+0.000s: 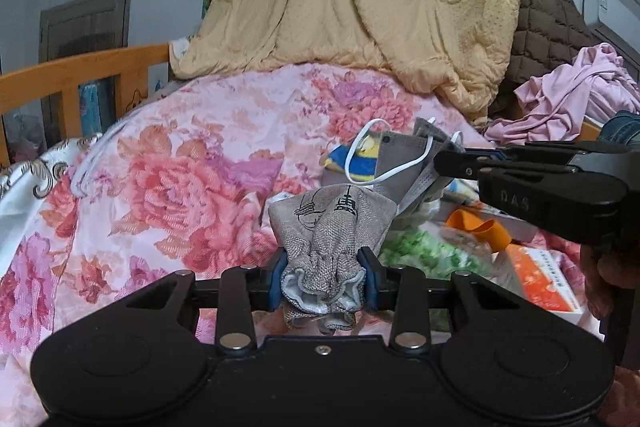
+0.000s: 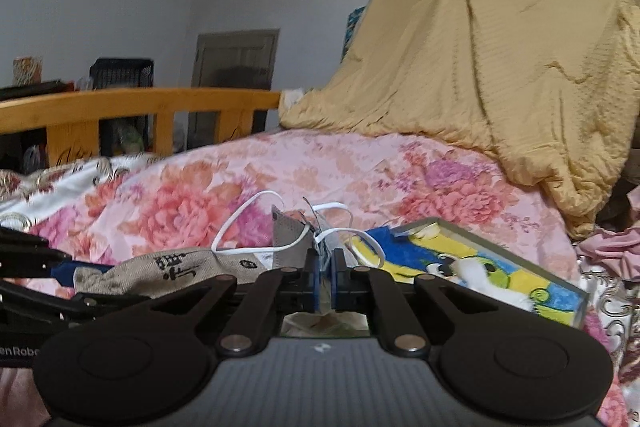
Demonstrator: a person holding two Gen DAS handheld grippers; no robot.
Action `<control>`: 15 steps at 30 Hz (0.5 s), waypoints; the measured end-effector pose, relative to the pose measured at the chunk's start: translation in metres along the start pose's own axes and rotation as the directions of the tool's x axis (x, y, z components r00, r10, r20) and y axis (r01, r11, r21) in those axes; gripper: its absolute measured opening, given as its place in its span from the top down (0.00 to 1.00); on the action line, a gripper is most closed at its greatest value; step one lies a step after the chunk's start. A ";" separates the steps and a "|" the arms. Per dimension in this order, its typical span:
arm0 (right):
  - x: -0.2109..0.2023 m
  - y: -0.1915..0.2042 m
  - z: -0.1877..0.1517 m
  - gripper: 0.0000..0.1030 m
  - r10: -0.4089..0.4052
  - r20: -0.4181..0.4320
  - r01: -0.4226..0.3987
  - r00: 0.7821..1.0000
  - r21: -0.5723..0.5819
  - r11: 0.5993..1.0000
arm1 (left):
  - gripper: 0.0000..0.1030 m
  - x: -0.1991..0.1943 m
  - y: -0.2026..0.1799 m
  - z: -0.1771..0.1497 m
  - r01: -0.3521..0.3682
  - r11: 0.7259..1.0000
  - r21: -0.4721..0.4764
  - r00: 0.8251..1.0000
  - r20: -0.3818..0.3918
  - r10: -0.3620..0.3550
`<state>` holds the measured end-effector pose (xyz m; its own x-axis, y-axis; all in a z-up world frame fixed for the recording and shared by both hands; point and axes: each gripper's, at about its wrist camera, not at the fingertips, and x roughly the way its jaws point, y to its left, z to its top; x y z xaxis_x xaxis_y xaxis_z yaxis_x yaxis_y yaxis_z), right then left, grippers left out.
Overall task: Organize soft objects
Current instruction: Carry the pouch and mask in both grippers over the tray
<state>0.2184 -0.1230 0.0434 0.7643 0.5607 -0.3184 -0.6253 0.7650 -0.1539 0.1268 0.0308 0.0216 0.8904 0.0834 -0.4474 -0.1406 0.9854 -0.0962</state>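
left gripper (image 1: 323,277): pinching gathered neck of grey pouch (image 1: 334,223), held above floral quilt (image 1: 168,163) | right gripper (image 2: 325,281): fingers pressed together on edge of grey masks (image 2: 289,231), white loops (image 2: 244,211) dangling, just beyond pouch | cartoon box (image 2: 480,267): right of masks, on quilt

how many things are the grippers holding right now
2. The left gripper is shut on a grey drawstring pouch; the right gripper pinches grey face masks with white ear loops. How many masks are in the bunch is unclear.
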 end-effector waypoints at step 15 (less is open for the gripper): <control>-0.044 -0.101 0.002 0.95 -0.179 0.087 0.157 0.980 0.212 0.965 | 0.62 0.010 -0.048 0.035 -0.004 0.997 -0.077 1.000 -0.025 0.002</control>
<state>0.2478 -0.2241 0.0747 0.8745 0.4405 -0.2030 -0.4499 0.8931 -0.0002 0.1581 -0.0104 0.0526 0.8793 0.0814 -0.4693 -0.1768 0.9707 -0.1630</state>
